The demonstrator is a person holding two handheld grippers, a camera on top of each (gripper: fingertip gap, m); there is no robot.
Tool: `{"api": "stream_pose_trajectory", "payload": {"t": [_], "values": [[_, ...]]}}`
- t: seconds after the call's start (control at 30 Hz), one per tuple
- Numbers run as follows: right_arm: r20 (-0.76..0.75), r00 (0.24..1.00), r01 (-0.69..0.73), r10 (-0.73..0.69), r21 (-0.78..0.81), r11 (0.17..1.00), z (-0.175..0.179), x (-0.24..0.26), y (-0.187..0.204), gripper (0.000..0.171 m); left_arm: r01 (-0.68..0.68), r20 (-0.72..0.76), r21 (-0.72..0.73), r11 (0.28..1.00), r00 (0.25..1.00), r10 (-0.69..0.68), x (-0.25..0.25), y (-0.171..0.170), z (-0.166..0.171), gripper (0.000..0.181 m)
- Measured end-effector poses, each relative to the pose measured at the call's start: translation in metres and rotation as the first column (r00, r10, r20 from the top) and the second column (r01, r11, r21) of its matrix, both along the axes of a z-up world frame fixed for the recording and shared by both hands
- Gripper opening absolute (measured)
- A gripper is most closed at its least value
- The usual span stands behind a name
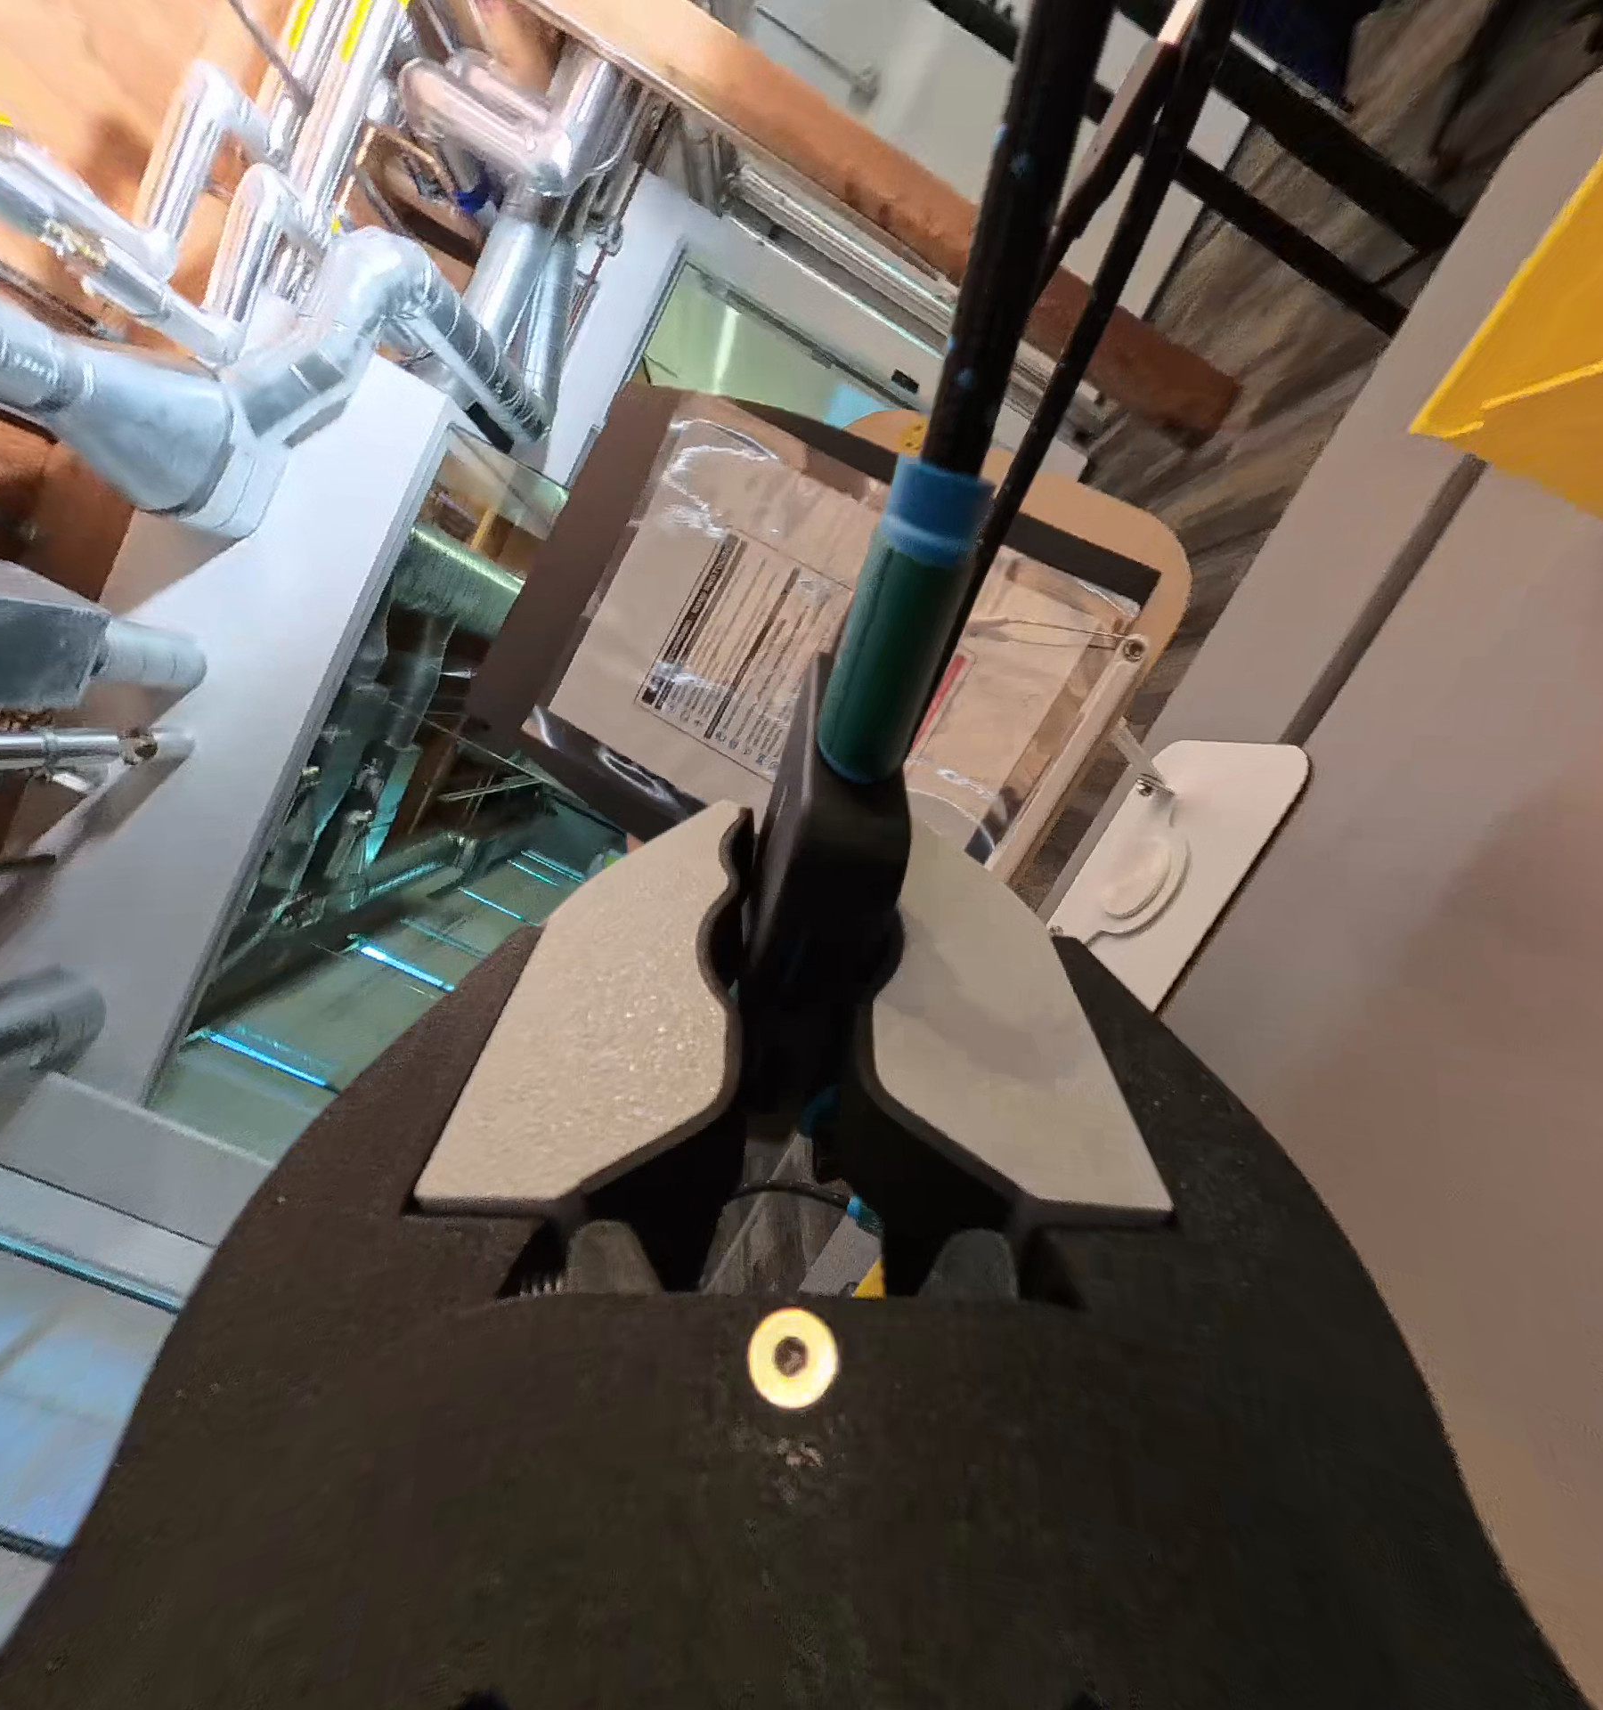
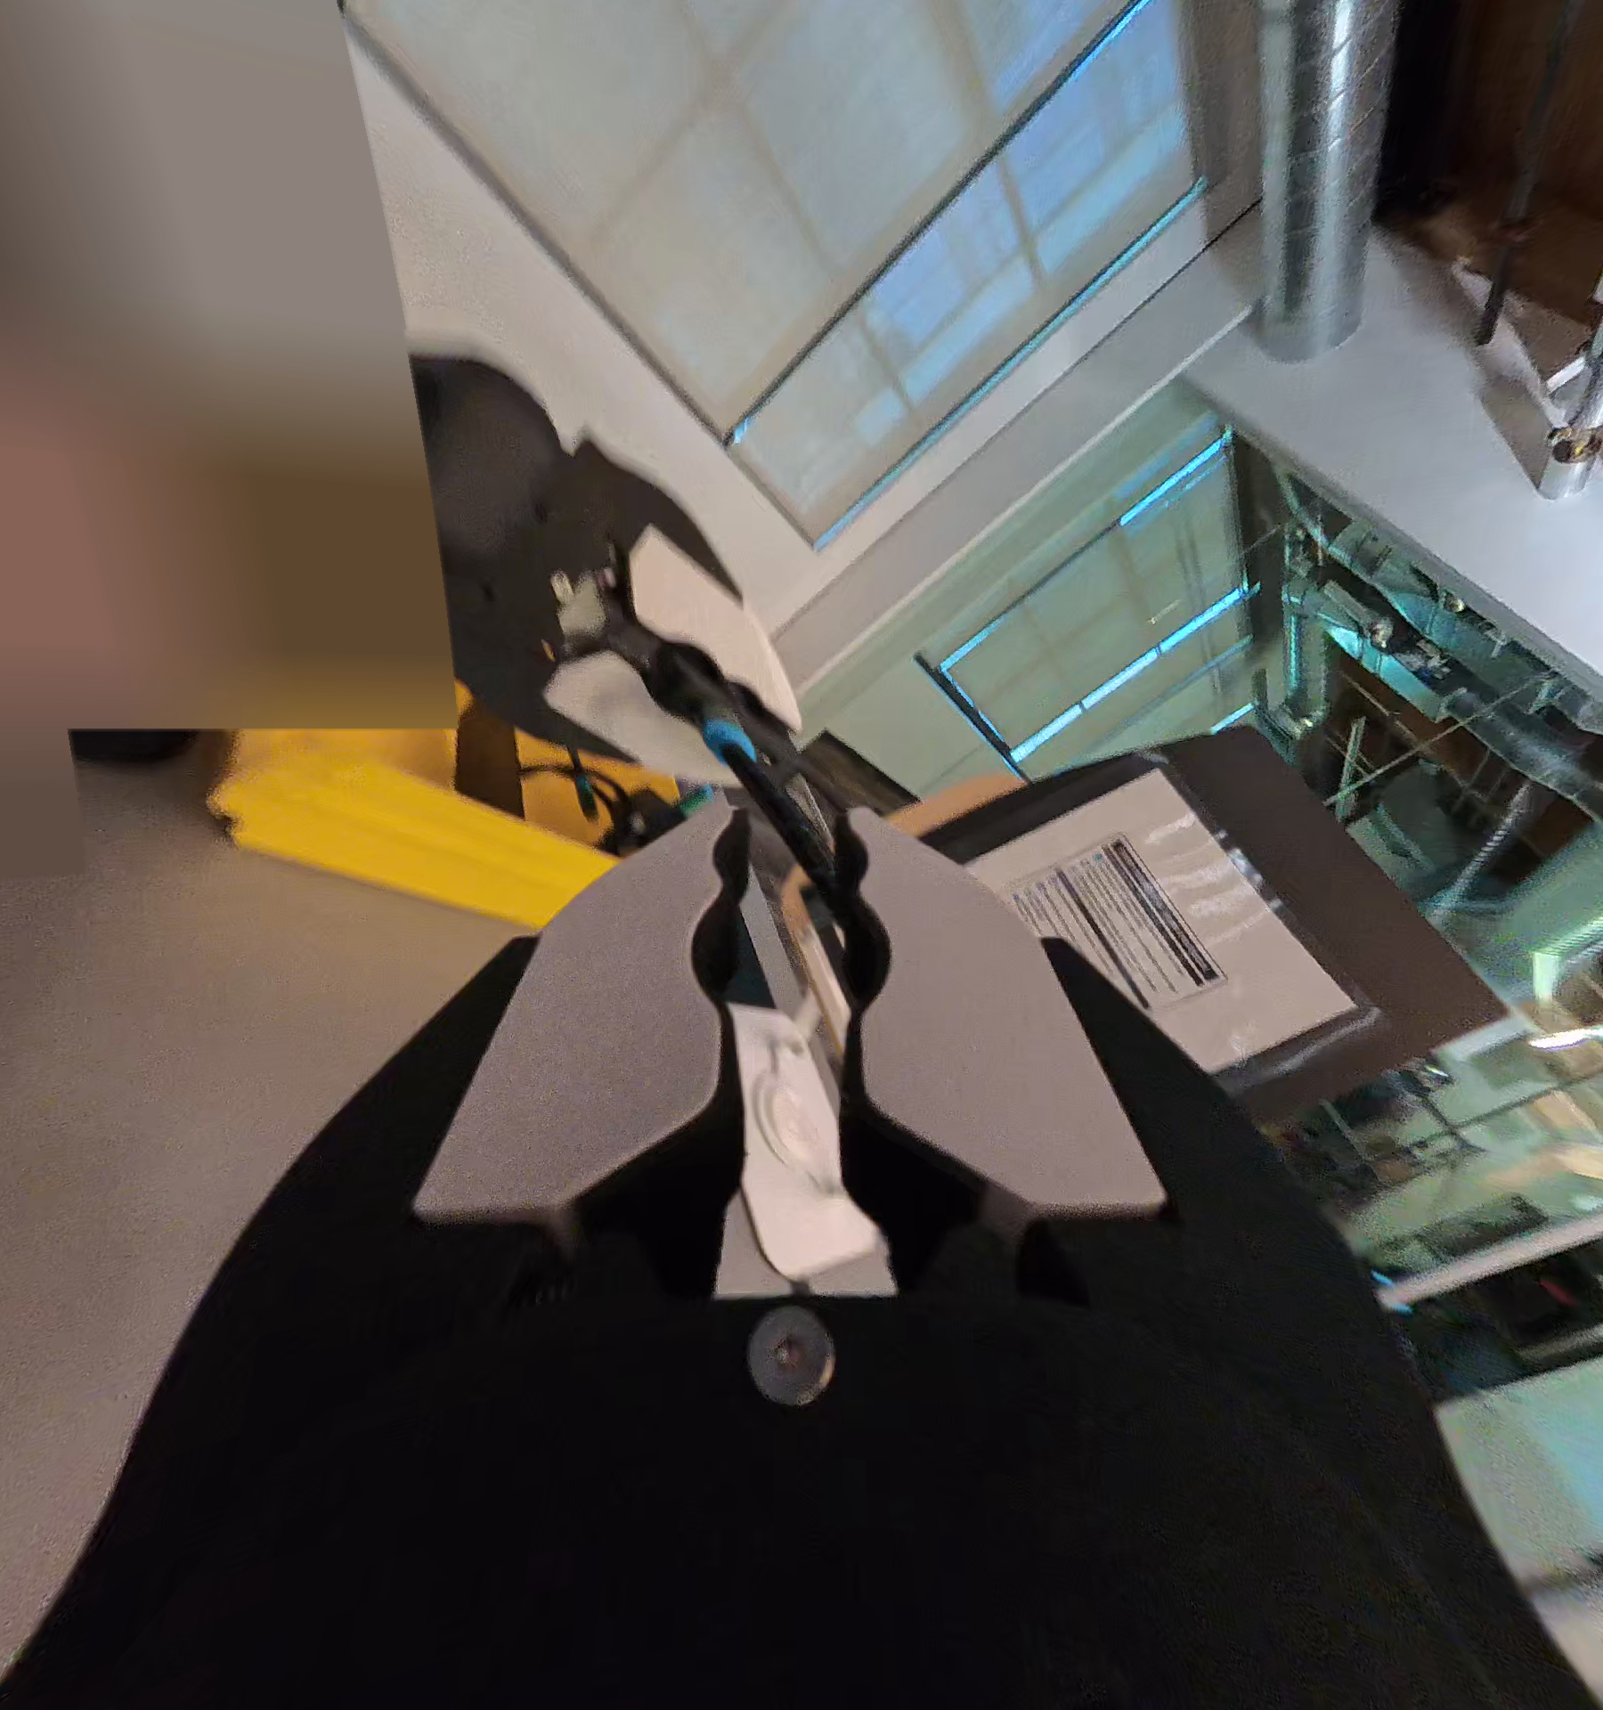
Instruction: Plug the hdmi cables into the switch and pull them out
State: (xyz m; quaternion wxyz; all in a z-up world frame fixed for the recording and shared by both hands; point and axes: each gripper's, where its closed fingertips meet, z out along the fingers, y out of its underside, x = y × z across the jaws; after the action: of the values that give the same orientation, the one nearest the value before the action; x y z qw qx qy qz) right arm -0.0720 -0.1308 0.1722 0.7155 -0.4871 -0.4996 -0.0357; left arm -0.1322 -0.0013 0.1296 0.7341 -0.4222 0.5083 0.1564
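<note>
We see the left hand-held gripper (image 1: 821,888) clamped on a black plug (image 1: 826,861), its grey fingers (image 1: 613,1009) pressed against either side. From the plug a green sleeve with blue bands (image 1: 900,638) leads up into a black cable (image 1: 1011,222), with a thinner black cable (image 1: 1071,305) running just beside it. Behind stand a plastic-covered printed sheet (image 1: 779,648), a white plate (image 1: 1186,861) on the grey tabletop (image 1: 1427,925), a yellow bin (image 1: 1575,352) to the right and silver pipes (image 1: 317,305) to the left.
</note>
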Motion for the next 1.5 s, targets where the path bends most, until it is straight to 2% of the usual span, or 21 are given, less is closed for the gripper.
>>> {"api": "stream_pose_trajectory", "payload": {"t": [0.07, 0.1, 0.17, 0.27, 0.33, 0.5, 0.63, 0.73, 0.83, 0.97, 1.27, 1.3, 1.37, 1.4, 1.43, 1.5], "values": [[-0.069, 0.989, -0.134, 0.128, -0.087, 0.987, 0.003, -0.019, -0.028, 0.002, -0.004, 0.025, 0.010, 1.000, 1.000, 0.004, -0.007, 0.003, 0.004, 0.017], [-0.069, 0.971, -0.238, 0.228, -0.205, 0.950, -0.009, -0.035, -0.043, 0.001, -0.016, 0.036, 0.018, 1.000, 0.999, 0.015, -0.010, 0.005, 0.006, 0.017], [-0.076, 0.956, -0.288, 0.283, -0.421, 0.860, -0.036, -0.059, -0.050, 0.006, -0.019, 0.053, 0.027, 0.999, 0.998, 0.018, -0.015, 0.004, 0.010, 0.017], [-0.196, 0.975, -0.167, 0.102, -0.349, 0.922, -0.039, -0.071, -0.005, 0.006, -0.003, 0.076, 0.049, 0.999, 0.997, -0.001, -0.017, -0.002, 0.015, 0.017], [-0.325, 0.946, -0.082, -0.009, -0.264, 0.961, -0.038, -0.070, 0.025, 0.018, 0.011, 0.089, 0.068, 0.998, 0.996, -0.017, -0.017, -0.007, 0.019, 0.017], [-0.468, 0.882, -0.045, -0.053, -0.194, 0.980, -0.035, -0.061, 0.047, 0.049, 0.071, 0.068, 0.134, 0.988, 0.994, -0.081, -0.005, -0.023, 0.018, 0.018], [-0.495, 0.869, -0.092, -0.002, -0.165, 0.982, -0.032, -0.057, 0.047, 0.026, 0.078, 0.006, 0.159, 0.984, 0.997, -0.080, 0.012, -0.026, 0.007, 0.017], [-0.458, 0.888, -0.072, -0.033, -0.210, 0.975, -0.041, -0.055, 0.056, 0.023, 0.078, -0.012, 0.156, 0.985, 0.997, -0.078, 0.020, -0.025, -0.002, 0.017], [-0.444, 0.894, -0.096, -0.053, -0.308, 0.947, -0.049, -0.053, 0.062, 0.022, 0.054, -0.019, 0.165, 0.985, 0.998, -0.052, 0.020, -0.019, -0.006, 0.017], [-0.500, 0.865, -0.152, -0.042, -0.340, 0.928, -0.052, -0.049, 0.066, 0.023, 0.024, -0.015, 0.171, 0.985, 1.000, -0.022, 0.022, -0.015, -0.008, 0.018], [-0.423, 0.904, -0.080, -0.058, -0.300, 0.950, -0.049, -0.051, 0.059, 0.022, 0.074, -0.012, 0.169, 0.983, 0.997, -0.073, 0.022, -0.023, -0.003, 0.018], [-0.441, 0.896, -0.104, -0.049, -0.316, 0.943, -0.047, -0.050, 0.057, 0.022, 0.056, 0.000, 0.168, 0.984, 0.998, -0.056, 0.020, -0.023, 0.000, 0.018], [-0.531, 0.847, -0.146, -0.025, -0.278, 0.949, -0.027, -0.036, 0.045, 0.022, -0.142, 0.048, 0.070, 0.987, 0.989, 0.139, -0.018, 0.016, 0.004, 0.017], [-0.559, 0.829, -0.158, -0.013, -0.256, 0.954, -0.015, -0.027, 0.038, 0.022, -0.136, 0.086, 0.009, 0.991, 0.987, 0.134, -0.035, 0.026, 0.007, 0.018], [-0.576, 0.817, -0.192, 0.013, -0.252, 0.948, -0.006, -0.023, 0.033, 0.022, -0.048, 0.127, 0.001, 0.999, 0.991, 0.048, -0.041, 0.018, 0.014, 0.017], [-0.467, 0.884, -0.162, -0.025, -0.358, 0.920, -0.007, -0.014, 0.036, 0.023, 0.002, 0.143, 0.051, 0.999, 0.990, -0.009, -0.042, -0.001, 0.029, 0.018]]}}
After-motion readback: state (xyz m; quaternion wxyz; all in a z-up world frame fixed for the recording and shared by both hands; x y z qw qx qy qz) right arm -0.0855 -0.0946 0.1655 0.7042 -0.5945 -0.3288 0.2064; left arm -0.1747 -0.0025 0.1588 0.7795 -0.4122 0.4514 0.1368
